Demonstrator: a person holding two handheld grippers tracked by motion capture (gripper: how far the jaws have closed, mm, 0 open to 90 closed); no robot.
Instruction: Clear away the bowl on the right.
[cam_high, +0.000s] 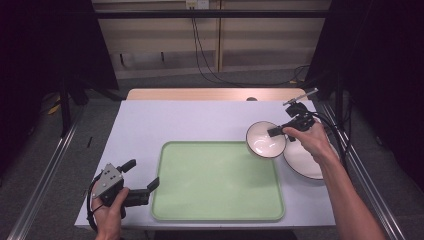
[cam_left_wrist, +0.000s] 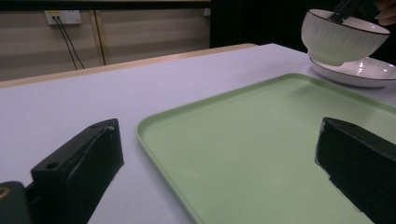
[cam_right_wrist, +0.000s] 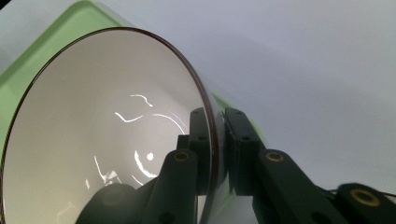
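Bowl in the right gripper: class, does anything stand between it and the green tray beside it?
Nothing visible does. The bowl, clamped at its rim by the right gripper, hangs at the corner of the bare tray; the plate lies on the far side.

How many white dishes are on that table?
2. A bowl, held off the table by its rim in the right hand-held gripper, by the green tray's far right corner; and a plate lying on the table just right of it.

One bowl (cam_high: 265, 139), one plate (cam_high: 306, 161), one tray (cam_high: 216, 181), two grippers.
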